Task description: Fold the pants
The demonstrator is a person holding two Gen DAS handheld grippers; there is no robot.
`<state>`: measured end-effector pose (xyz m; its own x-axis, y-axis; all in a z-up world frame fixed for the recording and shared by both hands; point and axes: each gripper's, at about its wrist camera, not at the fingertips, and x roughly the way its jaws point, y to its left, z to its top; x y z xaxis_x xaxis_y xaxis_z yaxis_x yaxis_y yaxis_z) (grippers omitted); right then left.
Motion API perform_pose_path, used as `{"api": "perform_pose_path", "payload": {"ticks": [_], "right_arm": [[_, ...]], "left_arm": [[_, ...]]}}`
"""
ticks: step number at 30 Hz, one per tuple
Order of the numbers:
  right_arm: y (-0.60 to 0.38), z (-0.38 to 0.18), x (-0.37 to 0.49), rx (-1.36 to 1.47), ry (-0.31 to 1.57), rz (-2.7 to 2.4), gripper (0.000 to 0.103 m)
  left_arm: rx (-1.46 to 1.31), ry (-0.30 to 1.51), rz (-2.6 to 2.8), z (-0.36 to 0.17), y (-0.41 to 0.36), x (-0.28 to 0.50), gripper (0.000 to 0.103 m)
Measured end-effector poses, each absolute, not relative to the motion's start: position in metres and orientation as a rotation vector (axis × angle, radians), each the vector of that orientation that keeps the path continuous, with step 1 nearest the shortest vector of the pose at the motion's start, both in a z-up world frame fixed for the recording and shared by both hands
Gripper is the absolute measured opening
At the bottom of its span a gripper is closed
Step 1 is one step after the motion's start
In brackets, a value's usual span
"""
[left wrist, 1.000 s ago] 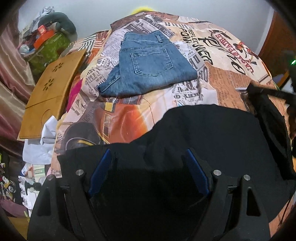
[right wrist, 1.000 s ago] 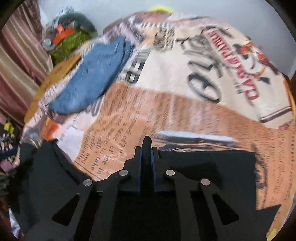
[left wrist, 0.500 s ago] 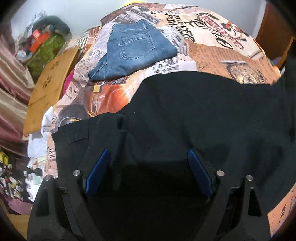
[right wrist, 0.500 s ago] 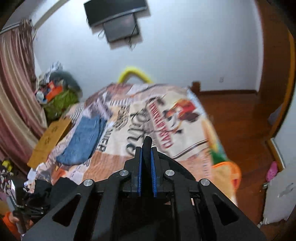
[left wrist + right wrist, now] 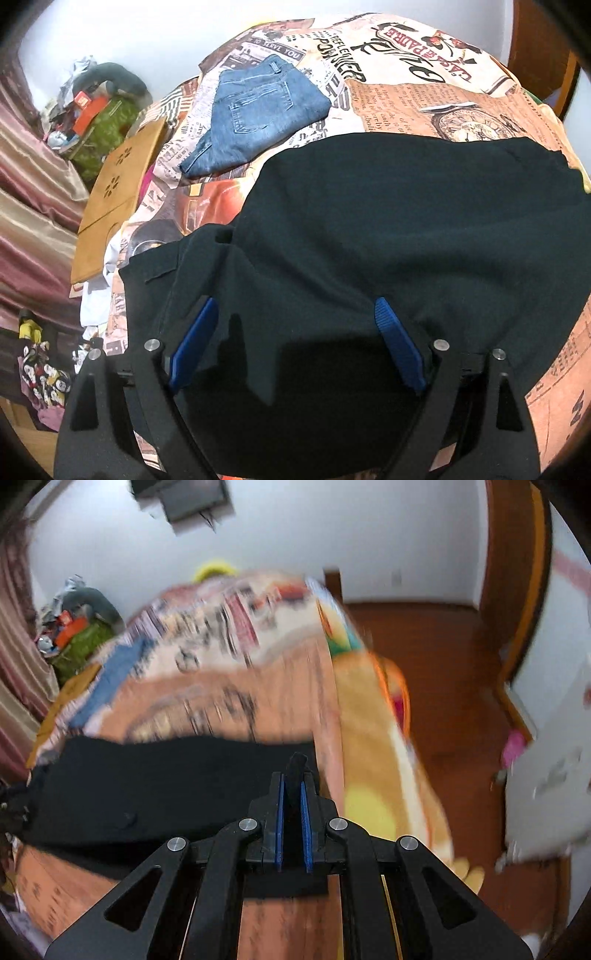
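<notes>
- Black fabric pants (image 5: pixel 388 229) lay spread over the newspaper-print bedspread (image 5: pixel 424 103), filling centre and lower frame of the left wrist view.
- Left gripper (image 5: pixel 295 332) sat over the near edge of the pants, blue pads wide apart, nothing pinched.
- Right gripper (image 5: pixel 293 775) was clamped on a fold of black cloth at lower centre; that view was motion-blurred.
- Folded blue denim jeans (image 5: pixel 255 114) were upper left of centre, apart from the pants.
- Tan wooden board (image 5: pixel 114 195) was at the left edge.

Both wrist views low over bed (image 5: pixel 424 107), sharing black pants (image 5: pixel 388 229)
</notes>
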<state>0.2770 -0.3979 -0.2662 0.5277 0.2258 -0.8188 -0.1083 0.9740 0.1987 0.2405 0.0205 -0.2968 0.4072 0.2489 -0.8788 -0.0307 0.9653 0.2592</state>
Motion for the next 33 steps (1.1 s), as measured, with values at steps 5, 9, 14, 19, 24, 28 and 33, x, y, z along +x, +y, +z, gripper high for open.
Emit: {"api": "perform_pose_path", "payload": {"ticks": [5,9,14,19,24,28,33], "right_arm": [[-0.405,-0.309,0.259,0.199,1.087,0.189,0.007],[-0.399,-0.316,0.256,0.156,1.132,0.197,0.010],[-0.391,-0.286,0.259,0.041,1.118,0.155,0.024],[-0.368,-0.247,0.267,-0.015,1.022,0.186,0.046],[-0.311,-0.213,0.288,-0.057,0.952,0.300,0.047],[-0.251,-0.196,0.301,-0.085,0.911,0.416,0.053],[-0.175,-0.199,0.323,-0.120,0.919,0.568,0.054]], "left_arm": [[0.161,1.139,0.190,-0.298,0.025,0.240,0.090],[0.100,1.150,0.160,-0.299,0.034,0.240,0.090],[0.016,1.148,0.138,-0.288,0.053,0.239,0.090],[-0.025,1.054,0.174,-0.257,0.088,0.233,0.090],[-0.044,0.988,0.235,-0.231,0.138,0.230,0.090],[-0.072,0.983,0.284,-0.226,0.186,0.230,0.090],[-0.138,1.022,0.311,-0.243,0.238,0.230,0.090]]}}
